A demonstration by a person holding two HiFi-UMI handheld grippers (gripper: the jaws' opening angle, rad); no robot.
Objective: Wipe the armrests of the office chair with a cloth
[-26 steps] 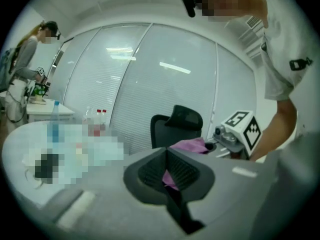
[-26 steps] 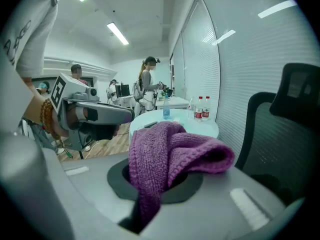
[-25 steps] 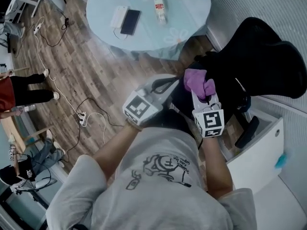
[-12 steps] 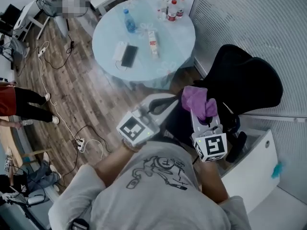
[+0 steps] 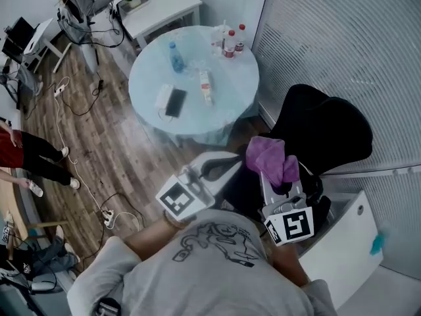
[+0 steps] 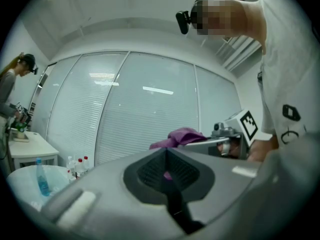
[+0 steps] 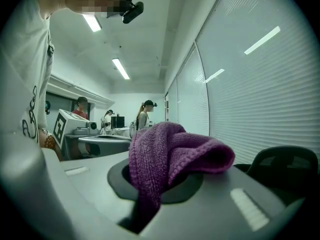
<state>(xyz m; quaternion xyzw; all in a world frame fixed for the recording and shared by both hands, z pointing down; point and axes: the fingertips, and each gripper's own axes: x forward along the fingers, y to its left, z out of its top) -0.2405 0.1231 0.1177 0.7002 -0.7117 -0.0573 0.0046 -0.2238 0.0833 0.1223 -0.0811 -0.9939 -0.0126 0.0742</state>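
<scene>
The view lifts and pulls back: across the last second the table [image 5: 146, 101] has slid away ahead of the left gripper [image 5: 231, 160], and more of the room has opened up around it. The two grippers have barely shifted against each other, both held up in front of the person's chest.

The right gripper [image 5: 270, 174] is clamped on the cloth [image 5: 266, 155]. In the right gripper view the purple bundle is pinched between the jaws and flops over their front. The left gripper's jaws are pressed together with nothing in them; only a sliver of purple shows past their tips, because the cloth hangs just beside them.

The chair [image 5: 329, 130] sits just beyond and below the right gripper's jaws, and in the right gripper view its dark back looms off to that gripper's right. The cloth is above the chair, not on it — no contact yet.

So what changed looks like the person straightening up and looking over the scene, not wiping. I can't pick out an armrest with any certainty, and as far as I can judge the wiping itself hasn't started — the cloth must come down from the jaws' present height onto an arm first.
</scene>
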